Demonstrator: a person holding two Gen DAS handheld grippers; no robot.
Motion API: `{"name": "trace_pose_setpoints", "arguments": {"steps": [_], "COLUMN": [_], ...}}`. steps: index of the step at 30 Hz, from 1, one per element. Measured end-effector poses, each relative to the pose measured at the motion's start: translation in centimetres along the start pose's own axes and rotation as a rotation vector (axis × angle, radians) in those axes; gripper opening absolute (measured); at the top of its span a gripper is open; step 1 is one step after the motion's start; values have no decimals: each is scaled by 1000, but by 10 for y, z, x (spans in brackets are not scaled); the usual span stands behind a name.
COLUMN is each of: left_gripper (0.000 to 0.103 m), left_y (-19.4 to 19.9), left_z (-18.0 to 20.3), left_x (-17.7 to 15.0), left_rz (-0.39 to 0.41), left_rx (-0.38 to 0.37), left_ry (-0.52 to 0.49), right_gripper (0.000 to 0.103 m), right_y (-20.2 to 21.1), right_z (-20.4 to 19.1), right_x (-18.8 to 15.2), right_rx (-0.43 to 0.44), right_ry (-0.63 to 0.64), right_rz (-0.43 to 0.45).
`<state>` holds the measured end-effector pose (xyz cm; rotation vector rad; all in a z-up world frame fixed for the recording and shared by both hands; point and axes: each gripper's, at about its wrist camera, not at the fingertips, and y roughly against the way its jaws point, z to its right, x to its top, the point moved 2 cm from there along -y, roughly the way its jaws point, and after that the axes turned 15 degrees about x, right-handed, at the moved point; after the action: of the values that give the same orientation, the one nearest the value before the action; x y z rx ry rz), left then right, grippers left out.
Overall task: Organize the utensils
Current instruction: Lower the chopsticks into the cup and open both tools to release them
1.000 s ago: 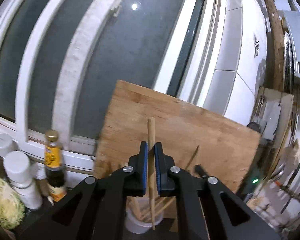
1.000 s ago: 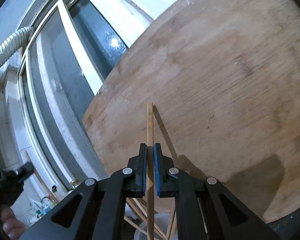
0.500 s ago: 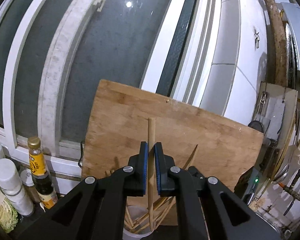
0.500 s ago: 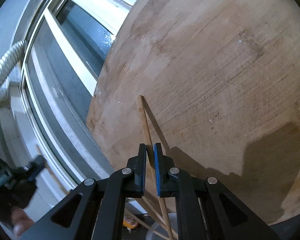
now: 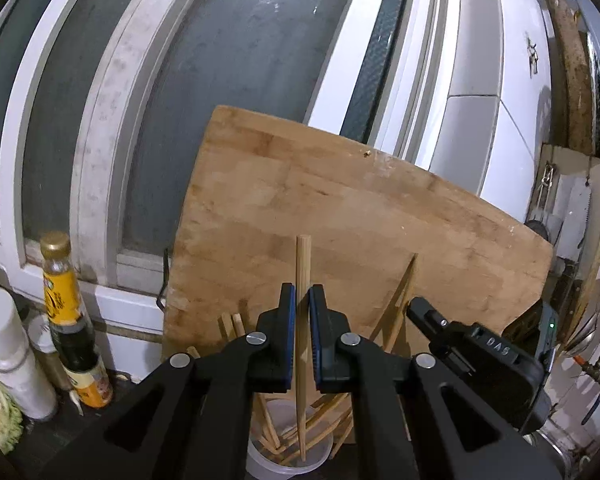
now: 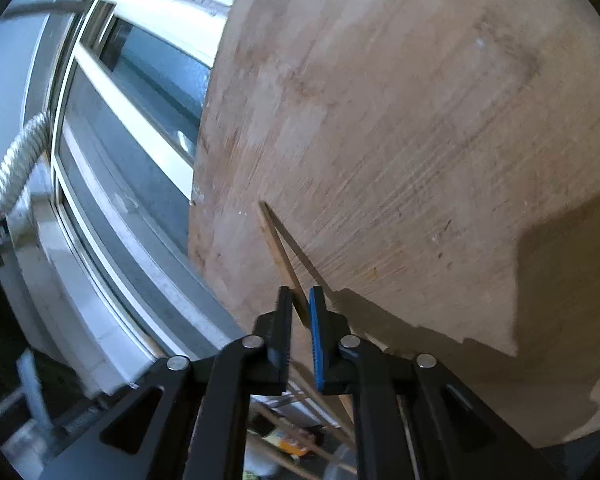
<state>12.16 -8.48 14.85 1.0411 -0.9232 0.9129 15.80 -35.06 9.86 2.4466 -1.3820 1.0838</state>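
Upright chopstick (image 5: 302, 276) clamped in the left claw (image 5: 302, 308), its lower tip inside the clear cup (image 5: 260, 456) of chopsticks on the counter. Tilted chopstick (image 6: 278, 248) clamped in the right claw (image 6: 300, 312). Far behind, a wooden cutting board (image 5: 340, 208) leans against the window (image 5: 228, 60); sauce bottle (image 5: 66, 312) at left.

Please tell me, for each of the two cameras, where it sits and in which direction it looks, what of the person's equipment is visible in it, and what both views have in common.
Left wrist: sits on the left gripper, looks slightly down at the cutting board, window and clear cup of chopsticks; it holds a chopstick, and the right gripper shows.
Right wrist: sits on the right gripper, looks level and rolled, close at the board and window; it holds another chopstick.
Shared: board, window, chopsticks below.
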Motion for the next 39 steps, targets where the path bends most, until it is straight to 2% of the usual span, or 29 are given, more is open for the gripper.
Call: {"name": "trace_pose_setpoints", "arguments": {"steps": [4,8,13,17,18,19,22,23,24,27,39], "left_gripper": [6,6,6,6,6,6,6,6,6,6,6], "left_y": [-9,-26,-33,-40,-41,-42,-42,-39,-37,-30,-20], "left_z": [-10,-15,-21,-24,-25,-28,-40,-44,-48,-56,-56], "left_x": [-11,-20,-33,-41,-41,-41,-38,-36,-35,-30,-25], "left_rz": [-7,-56,-74,-65,-62,-60,-61,-56,-49,-24,-12], "left_rx": [-20,13,33,47,50,48,49,41,36,34,19], "left_ry": [27,30,36,38,43,52,92,108,120,140,117], "right_gripper": [9,9,8,8,8,8,8,8,8,8,8], "right_y": [4,-10,-19,-26,-22,-16,-1,2,1,-8,-20], "right_z": [-1,8,10,-1,-9,-14,-32,-35,-38,-40,-25], "right_x": [0,-5,-19,-51,-66,-78,-111,-115,-119,-122,-118], "right_rx": [-19,-53,-82,-245,-357,-433,-591,-594,-575,-546,-538], "right_ry": [30,32,78,262,350,396,520,517,517,536,458], "right_rz": [20,-18,-66,-49,34,121,334,370,365,303,220]}}
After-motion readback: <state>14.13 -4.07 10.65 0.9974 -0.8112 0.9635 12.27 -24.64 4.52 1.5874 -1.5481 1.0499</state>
